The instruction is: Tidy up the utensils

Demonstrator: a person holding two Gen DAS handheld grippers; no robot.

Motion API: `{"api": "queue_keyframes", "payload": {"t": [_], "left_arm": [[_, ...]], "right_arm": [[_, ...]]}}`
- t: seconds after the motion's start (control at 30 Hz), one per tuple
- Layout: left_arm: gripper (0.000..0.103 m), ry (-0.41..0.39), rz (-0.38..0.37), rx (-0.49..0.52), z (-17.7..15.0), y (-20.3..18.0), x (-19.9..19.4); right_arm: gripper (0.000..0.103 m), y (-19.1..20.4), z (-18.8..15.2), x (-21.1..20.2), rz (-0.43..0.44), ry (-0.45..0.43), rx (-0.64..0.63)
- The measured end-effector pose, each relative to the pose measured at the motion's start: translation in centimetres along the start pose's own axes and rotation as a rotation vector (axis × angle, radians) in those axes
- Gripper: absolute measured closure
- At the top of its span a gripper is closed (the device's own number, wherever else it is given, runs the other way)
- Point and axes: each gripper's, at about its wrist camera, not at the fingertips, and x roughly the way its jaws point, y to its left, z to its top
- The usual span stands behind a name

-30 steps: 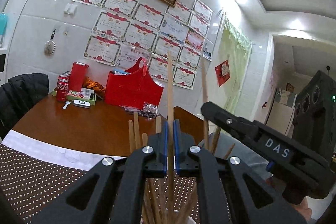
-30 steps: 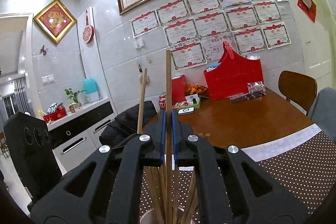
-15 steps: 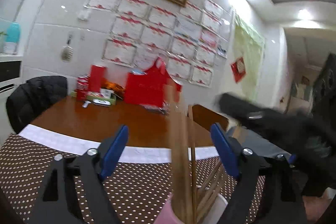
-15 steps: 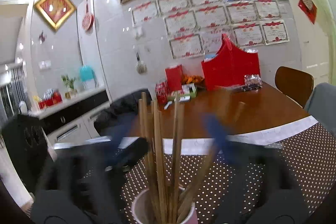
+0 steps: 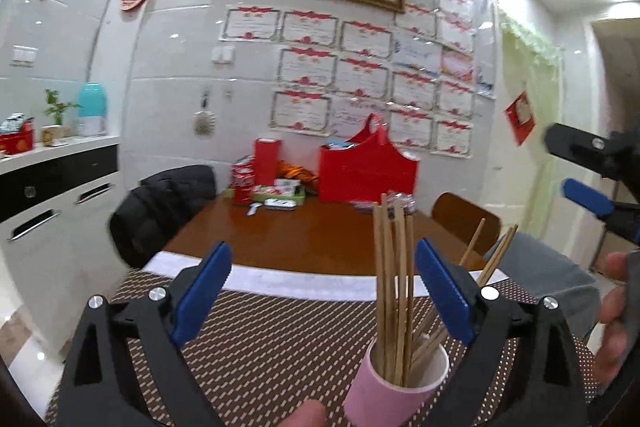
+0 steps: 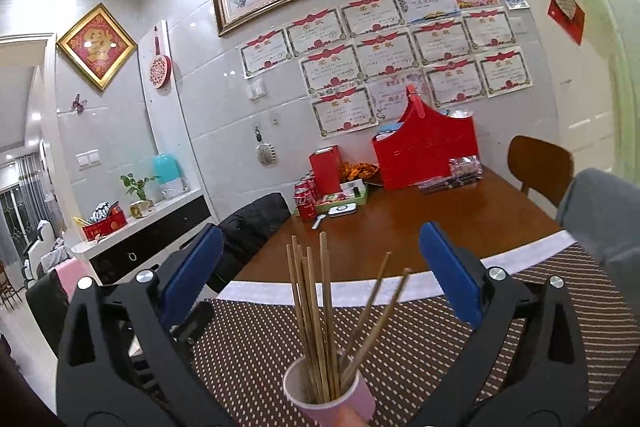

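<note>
Thin wooden chopsticks [image 6: 316,323] stood in a pink cup [image 6: 352,403] on the dotted mat [image 6: 260,347] near the tabletop's near edge, most upright, two leaning right. Both grippers' jaws were opening, nothing pinched: left gripper [image 5: 320,291], right gripper [image 6: 320,271].

Chopsticks [image 6: 316,323] fan above pink cup [image 6: 352,407]; dotted mat [image 6: 256,355] bare around it.
</note>
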Motion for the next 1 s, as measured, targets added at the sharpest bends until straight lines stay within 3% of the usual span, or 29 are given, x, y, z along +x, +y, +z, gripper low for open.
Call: {"api": "queue_keyframes", "payload": {"t": [0.27,0.6,0.8,1.0], "left_arm": [[0.012,0.090,0.126,0.045,1.4,-0.7,-7.6],[0.009,0.115,0.236,0.122,-1.1,-2.5,-16.8],[0.009,0.119,0.260,0.087,-1.6,-2.3,-20.2],[0.009,0.050,0.287,0.113,-1.1,-2.9,-24.8]], "right_arm": [[0.006,-0.1,-0.6,-7.1,-0.121,0.113,-0.044],[0.006,0.0,-7.4,-13.5,-0.225,0.270,-0.087],[0.006,2.5,-9.0,-16.3,-0.247,0.249,-0.132],[0.006,5.6,-8.7,-19.2,-0.240,0.176,-0.165]]}}
